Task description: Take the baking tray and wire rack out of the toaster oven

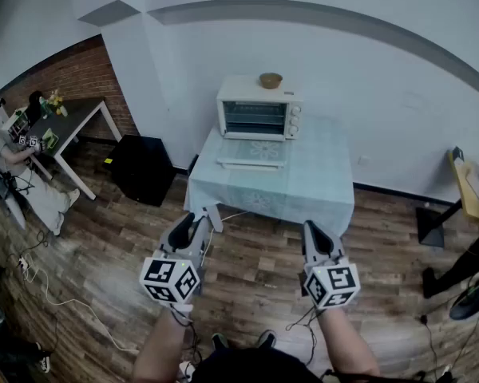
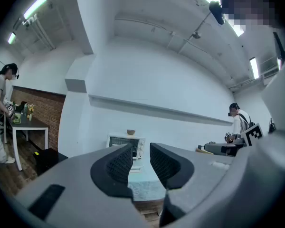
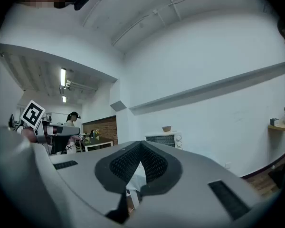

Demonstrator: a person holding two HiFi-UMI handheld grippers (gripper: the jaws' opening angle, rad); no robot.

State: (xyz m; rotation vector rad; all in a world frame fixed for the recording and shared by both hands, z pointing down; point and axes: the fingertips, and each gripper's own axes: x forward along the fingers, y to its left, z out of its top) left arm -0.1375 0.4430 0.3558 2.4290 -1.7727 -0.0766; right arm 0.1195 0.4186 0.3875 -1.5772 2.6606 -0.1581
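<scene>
**Standing off, nothing held**

Table w/ pale cloth stands vs. white wall. Toaster oven sits at its back-left; tray & rack can't be made out. L gripper, well short of table: jaws apart, nothing btwn. R gripper: jaws together, empty. Small bowl atop oven.

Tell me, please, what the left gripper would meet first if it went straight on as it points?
Probably the toaster oven on the table, framed between the open jaws; depth is unclear.
</scene>
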